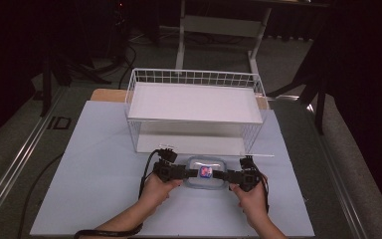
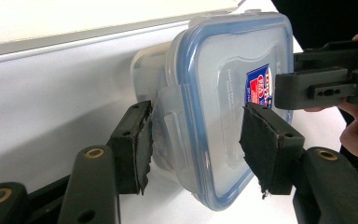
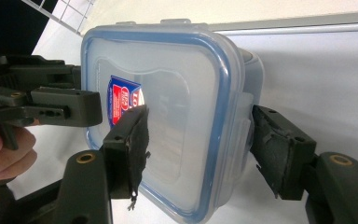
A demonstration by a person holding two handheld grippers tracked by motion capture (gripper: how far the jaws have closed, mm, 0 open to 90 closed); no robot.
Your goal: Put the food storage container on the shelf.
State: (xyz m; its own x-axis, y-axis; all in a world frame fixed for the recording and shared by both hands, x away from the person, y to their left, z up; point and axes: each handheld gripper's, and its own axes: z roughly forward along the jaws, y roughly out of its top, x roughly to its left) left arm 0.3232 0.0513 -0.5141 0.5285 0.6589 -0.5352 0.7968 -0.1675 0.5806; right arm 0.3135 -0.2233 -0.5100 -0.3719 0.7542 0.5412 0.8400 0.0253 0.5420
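Tongs meet from both sides in the high view: the left tongs and the right tongs face each other across a clear plastic box with a blue-rimmed lid, which sits on the pale table between them. Just beyond the box stands a white wire basket.

Seen from the left tongs, the box is turned on edge between the jaws. One pad lies against the side by the lid clip, the other over the lid, so the box end is clamped. The right tongs reach in from beyond, over the red and blue label.

From the right tongs, the box again fills the gap. One pad rests on the lid; the other sits at the clip side, and whether it touches I cannot tell. The left tongs come in from the far end, beside the label.
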